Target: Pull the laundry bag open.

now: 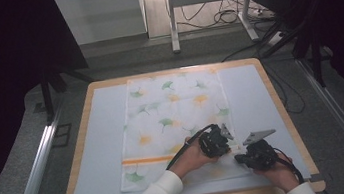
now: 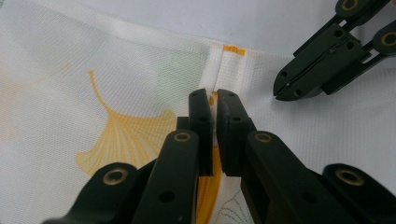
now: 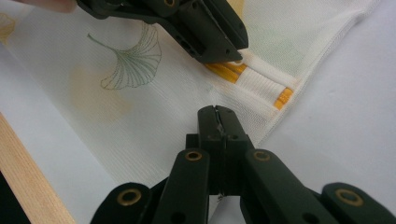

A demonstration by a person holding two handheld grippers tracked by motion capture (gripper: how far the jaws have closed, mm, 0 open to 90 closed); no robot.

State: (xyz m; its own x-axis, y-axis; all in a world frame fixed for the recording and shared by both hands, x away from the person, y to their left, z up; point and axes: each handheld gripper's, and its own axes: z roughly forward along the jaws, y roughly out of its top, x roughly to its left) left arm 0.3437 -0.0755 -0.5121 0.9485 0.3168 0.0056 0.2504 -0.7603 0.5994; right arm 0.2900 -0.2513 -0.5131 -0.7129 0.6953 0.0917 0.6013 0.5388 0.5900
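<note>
**Pinching the cloth's near right corner with both claws**

Looking down from the high view, I see the ginkgo-print cloth (image 1: 173, 122) lying flat on the pale bench (image 1: 96, 152), long side running away from me. Both my hands sit at its near right corner, close together.

My left claw (image 2: 214, 100) is clenched on a raised fold of the cloth, right where the orange stripe (image 2: 233, 50) crosses near the hem; a thin ridge of fabric stands between the pads. A yellow ginkgo leaf (image 2: 123, 137) lies just left of it.

My right claw (image 3: 217, 119) is clenched on the cloth too, nearer the edge, with a pinch of weave showing between the tips. The left claw sits just beyond it, over the stripe. The bench's wooden rim (image 3: 28, 177) runs at lower left.
</note>
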